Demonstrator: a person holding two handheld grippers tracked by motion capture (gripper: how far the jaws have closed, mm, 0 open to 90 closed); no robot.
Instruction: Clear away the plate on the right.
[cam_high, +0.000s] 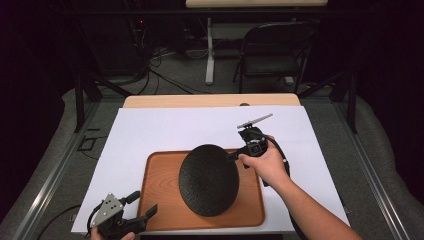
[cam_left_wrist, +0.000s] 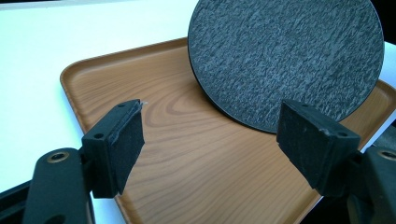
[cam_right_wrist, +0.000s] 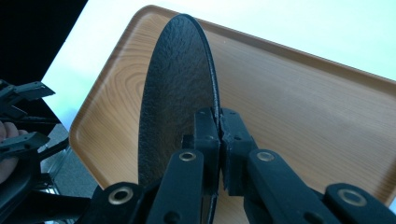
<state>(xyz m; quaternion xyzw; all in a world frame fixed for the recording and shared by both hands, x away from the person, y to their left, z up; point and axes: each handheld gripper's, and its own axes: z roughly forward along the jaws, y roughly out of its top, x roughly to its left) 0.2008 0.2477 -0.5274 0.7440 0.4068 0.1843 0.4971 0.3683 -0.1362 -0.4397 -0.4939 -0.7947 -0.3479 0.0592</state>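
A round, dark, rough-textured plate (cam_high: 208, 179) hangs tilted over a wooden tray (cam_high: 160, 172). My right gripper (cam_high: 235, 156) is shut on the plate's right rim. In the right gripper view the two pads pinch the thin edge of the plate (cam_right_wrist: 180, 93) above the tray (cam_right_wrist: 299, 93). My left gripper (cam_high: 142, 205) sits at the tray's near left corner, open and empty. In the left gripper view its pads (cam_left_wrist: 123, 144) stand wide apart, with the tray (cam_left_wrist: 187, 154) and the plate (cam_left_wrist: 285, 51) beyond them.
The tray lies on a white sheet (cam_high: 150, 130) that covers a wooden table (cam_high: 210, 100). Behind the table stand a folding chair (cam_high: 272, 50) and a table leg (cam_high: 210, 50) on a grey floor with cables.
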